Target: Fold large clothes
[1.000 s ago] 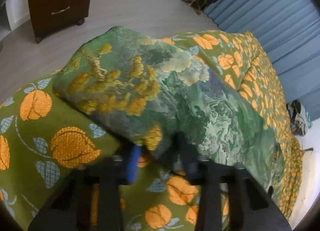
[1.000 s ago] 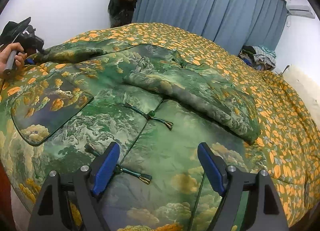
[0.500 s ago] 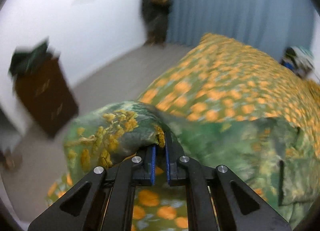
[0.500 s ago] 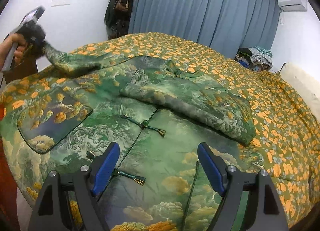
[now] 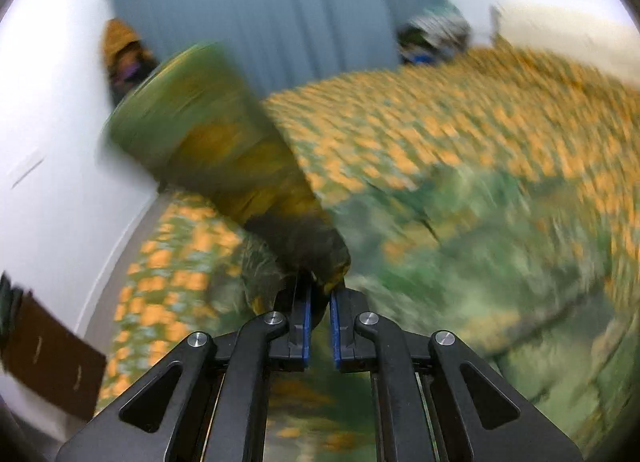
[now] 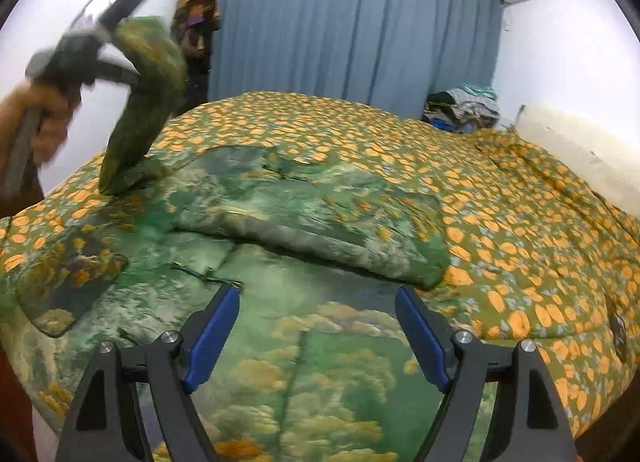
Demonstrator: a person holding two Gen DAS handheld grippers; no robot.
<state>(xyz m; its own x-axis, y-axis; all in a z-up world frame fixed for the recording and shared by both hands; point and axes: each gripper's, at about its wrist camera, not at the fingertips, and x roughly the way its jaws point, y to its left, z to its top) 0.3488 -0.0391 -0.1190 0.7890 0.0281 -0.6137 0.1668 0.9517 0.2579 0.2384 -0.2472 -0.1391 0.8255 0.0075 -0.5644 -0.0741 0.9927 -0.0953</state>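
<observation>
**Ana:** Left wrist view is all blur, but the left gripper (image 5: 320,294) has its jaws clenched on the end of the jacket's sleeve (image 5: 224,150), which stands up and away from the fingers toward the curtain (image 5: 280,22).

**Ben:** From the right wrist view it's clearer. The left gripper (image 6: 100,34) is raised high at the left, gripped by the hand (image 6: 48,122), and the sleeve (image 6: 136,114) hangs from it nearly upright down to the shoulder of the jacket (image 6: 280,326).

**Ana:** And the jacket itself?

**Ben:** Spread front-up on the bed (image 6: 520,222), its body running from under the right gripper (image 6: 318,336) away toward the collar. The other sleeve (image 6: 320,222) is already folded across the chest.

**Ana:** So the raised sleeve's long axis runs from the left shoulder up to the left gripper, and the chest lies to the right of it.

**Ben:** I'd judge so: the sleeve must swing rightward and down across the body. The left hand is the one placed for that.

**Ana:** The right gripper?

**Ben:** Jaws released wide, holding nothing, hovering low over the jacket's lower front.
</observation>
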